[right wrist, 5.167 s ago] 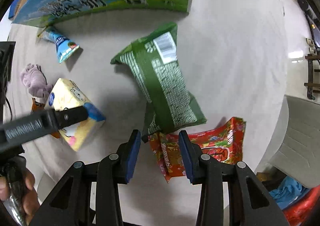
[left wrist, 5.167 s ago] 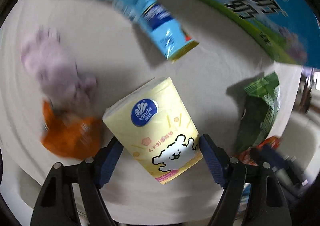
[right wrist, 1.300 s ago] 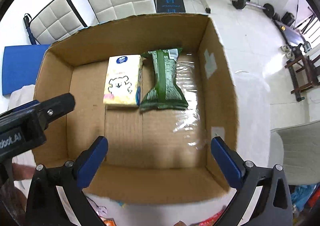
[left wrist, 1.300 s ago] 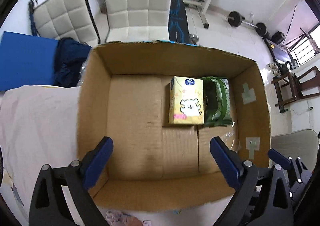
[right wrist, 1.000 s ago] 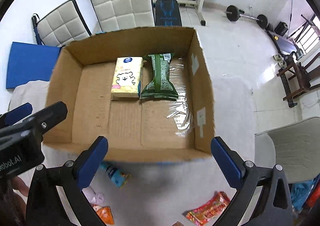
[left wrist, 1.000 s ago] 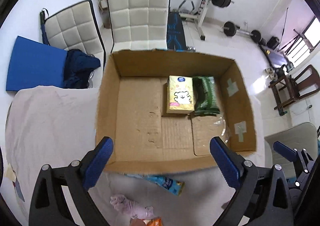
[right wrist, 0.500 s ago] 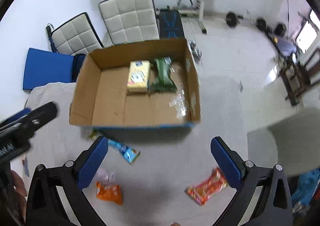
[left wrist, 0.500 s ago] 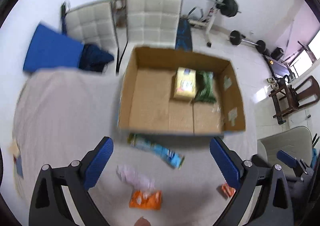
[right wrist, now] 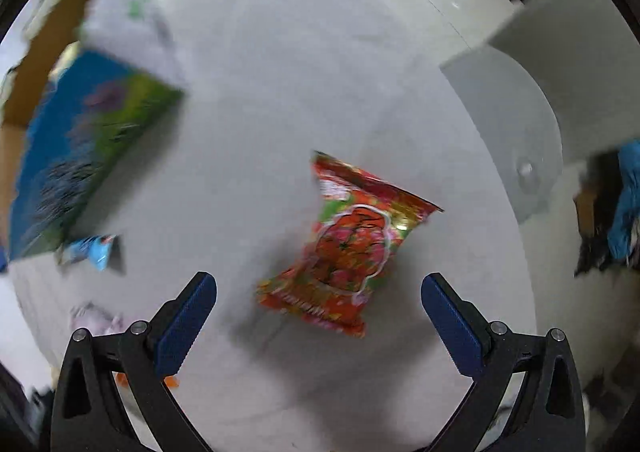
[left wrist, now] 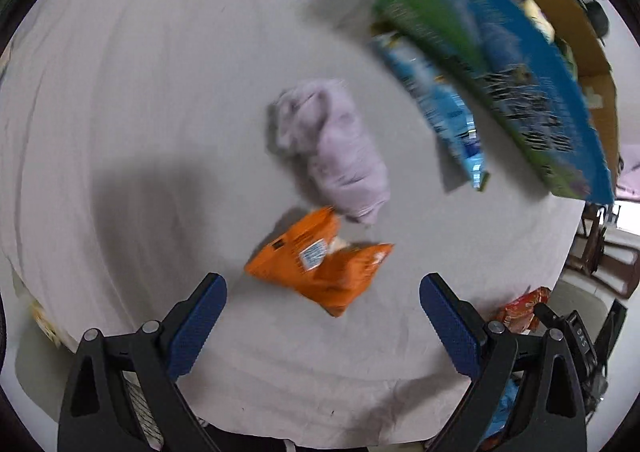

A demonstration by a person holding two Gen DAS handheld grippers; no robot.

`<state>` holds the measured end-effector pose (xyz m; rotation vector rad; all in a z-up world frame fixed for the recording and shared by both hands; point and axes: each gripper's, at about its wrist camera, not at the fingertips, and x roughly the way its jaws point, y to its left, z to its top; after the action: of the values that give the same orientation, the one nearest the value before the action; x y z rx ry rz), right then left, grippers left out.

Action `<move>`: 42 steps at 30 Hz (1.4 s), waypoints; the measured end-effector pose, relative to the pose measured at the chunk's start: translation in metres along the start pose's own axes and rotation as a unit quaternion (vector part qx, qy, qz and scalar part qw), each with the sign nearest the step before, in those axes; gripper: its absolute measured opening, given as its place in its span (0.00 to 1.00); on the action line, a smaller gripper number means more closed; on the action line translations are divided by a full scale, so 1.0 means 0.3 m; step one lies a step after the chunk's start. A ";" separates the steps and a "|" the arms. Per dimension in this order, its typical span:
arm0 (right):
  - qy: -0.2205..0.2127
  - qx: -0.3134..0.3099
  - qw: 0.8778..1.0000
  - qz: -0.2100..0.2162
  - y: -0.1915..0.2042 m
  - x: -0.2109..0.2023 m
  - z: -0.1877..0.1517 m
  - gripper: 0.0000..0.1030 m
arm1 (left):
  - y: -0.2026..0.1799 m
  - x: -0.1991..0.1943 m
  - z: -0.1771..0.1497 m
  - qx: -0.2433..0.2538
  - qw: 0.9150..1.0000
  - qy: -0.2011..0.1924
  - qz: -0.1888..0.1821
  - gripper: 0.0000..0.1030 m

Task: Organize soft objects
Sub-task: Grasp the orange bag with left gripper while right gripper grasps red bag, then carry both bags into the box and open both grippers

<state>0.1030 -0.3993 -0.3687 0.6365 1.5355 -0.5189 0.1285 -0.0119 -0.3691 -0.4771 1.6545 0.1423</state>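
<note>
In the left wrist view my left gripper (left wrist: 322, 326) is open and empty just above an orange snack bag (left wrist: 320, 266) on the white cloth. A lilac soft cloth bundle (left wrist: 334, 148) lies touching the bag's far end. A blue packet (left wrist: 440, 108) lies beside the cardboard box (left wrist: 500, 64). In the right wrist view my right gripper (right wrist: 318, 326) is open and empty above a red snack bag (right wrist: 348, 248). The blue packet (right wrist: 90, 250), the lilac bundle (right wrist: 94, 318) and the box (right wrist: 76, 148) sit to its left.
The white cloth-covered table (left wrist: 140, 92) ends at the near edge under both grippers. A grey chair (right wrist: 516, 120) stands off the table's right side. The red bag (left wrist: 522, 310) peeks in at the left wrist view's lower right.
Both grippers have swung down from high above the box to low over the cloth. The left now hovers at the orange bag, the right at the red bag. Both stay open.
</note>
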 end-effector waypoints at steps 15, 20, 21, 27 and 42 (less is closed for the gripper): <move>0.043 -0.092 0.995 -0.013 0.099 0.124 -0.091 0.52 | 0.059 0.237 0.002 -0.056 0.997 0.043 -0.041 0.79; 0.046 -0.230 0.971 -0.047 0.204 0.145 -0.207 0.51 | -0.119 0.203 -0.015 0.100 0.994 -0.007 0.036 0.58; 0.045 -0.235 0.970 -0.047 0.204 0.147 -0.213 0.51 | -0.167 0.201 -0.033 0.137 0.989 -0.012 0.051 0.57; 0.047 -0.226 0.973 -0.022 0.181 0.149 -0.219 0.54 | -0.342 0.240 -0.126 0.244 0.965 -0.027 0.093 0.59; 0.035 -0.220 0.974 -0.052 0.216 0.166 -0.203 0.46 | -0.449 0.209 -0.150 0.252 0.962 -0.051 0.095 0.55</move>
<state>0.1006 -0.3068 -0.4110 0.2339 1.6871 -0.2216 0.1350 -0.1641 -0.3989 0.0757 1.5594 -0.1137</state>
